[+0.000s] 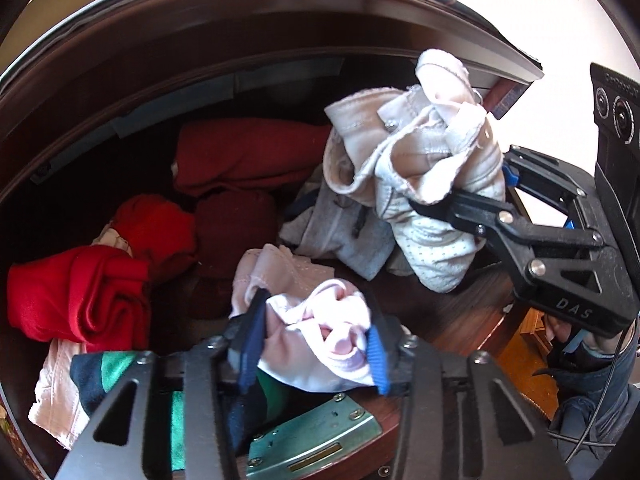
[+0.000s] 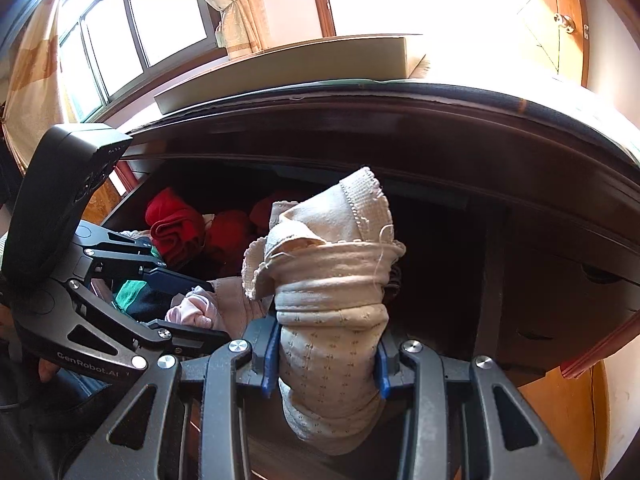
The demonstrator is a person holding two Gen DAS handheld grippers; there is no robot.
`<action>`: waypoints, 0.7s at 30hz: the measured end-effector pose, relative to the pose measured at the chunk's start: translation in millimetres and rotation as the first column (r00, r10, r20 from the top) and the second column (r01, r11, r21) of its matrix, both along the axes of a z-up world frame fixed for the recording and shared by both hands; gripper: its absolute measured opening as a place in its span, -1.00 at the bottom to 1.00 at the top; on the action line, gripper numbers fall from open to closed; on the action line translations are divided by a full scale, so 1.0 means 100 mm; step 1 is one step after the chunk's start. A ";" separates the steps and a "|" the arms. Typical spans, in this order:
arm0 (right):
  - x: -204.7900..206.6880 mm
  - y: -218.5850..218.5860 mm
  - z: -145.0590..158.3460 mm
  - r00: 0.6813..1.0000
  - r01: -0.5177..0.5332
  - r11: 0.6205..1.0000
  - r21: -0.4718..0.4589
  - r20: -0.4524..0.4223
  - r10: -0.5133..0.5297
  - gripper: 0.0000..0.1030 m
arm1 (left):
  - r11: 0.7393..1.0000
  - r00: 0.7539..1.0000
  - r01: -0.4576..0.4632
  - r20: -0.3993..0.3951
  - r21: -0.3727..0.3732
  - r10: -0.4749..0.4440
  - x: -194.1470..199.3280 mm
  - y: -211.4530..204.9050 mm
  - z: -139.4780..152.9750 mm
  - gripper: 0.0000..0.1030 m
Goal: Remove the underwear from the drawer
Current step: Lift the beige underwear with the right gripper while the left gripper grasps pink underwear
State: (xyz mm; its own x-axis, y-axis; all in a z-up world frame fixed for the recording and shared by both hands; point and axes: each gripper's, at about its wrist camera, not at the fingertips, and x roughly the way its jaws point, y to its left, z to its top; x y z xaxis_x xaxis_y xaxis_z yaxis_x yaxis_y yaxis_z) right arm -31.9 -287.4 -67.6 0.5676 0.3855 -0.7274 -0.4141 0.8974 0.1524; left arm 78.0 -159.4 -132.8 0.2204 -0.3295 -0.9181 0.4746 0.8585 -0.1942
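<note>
My left gripper (image 1: 316, 336) is shut on pale pink underwear (image 1: 320, 332) just above the open dark wood drawer (image 1: 460, 320); it also shows in the right wrist view (image 2: 192, 312). My right gripper (image 2: 326, 360) is shut on beige patterned underwear (image 2: 332, 304) and holds it up in front of the drawer. In the left wrist view that bundle (image 1: 420, 168) hangs at the upper right from the right gripper (image 1: 460, 204).
The drawer holds red garments (image 1: 80, 292), dark red ones (image 1: 248, 152), a grey piece (image 1: 340, 232), pink cloth (image 1: 56, 392) and a green-and-navy item (image 1: 120, 364). A metal lock plate (image 1: 312, 436) sits on the drawer front. The desktop overhangs above (image 2: 440, 120).
</note>
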 end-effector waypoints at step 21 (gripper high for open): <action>-0.05 -0.05 0.03 0.999 0.033 0.999 0.034 0.032 -0.034 -0.24 | 0.986 0.989 -0.028 0.139 -0.164 0.051 -0.26 0.51 0.36 -0.61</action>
